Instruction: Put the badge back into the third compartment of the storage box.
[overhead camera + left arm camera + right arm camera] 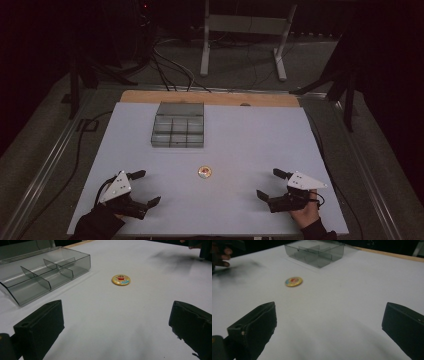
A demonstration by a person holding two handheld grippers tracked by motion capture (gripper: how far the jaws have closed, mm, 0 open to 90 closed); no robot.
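Note:
A small round yellow badge (204, 172) with a red picture lies flat on the white table (250, 140), between the two hands; it also lies ahead in the left gripper view, badge (121, 280), and in the right gripper view, badge (293, 281). A clear grey compartment box (178, 125) stands open at the back left, box (42, 275), box (315, 252). My left gripper (145, 188) rests at the front left, jaws wide apart and empty, left gripper (116, 322). At the front right my right gripper (270, 184) is open too, nothing between its jaws, right gripper (329, 322).
A wooden strip (210, 98) runs along the table's far edge. Beyond it stand a white metal frame (245, 30) and cables (170, 65) on the floor. Metal rails flank the table on both sides.

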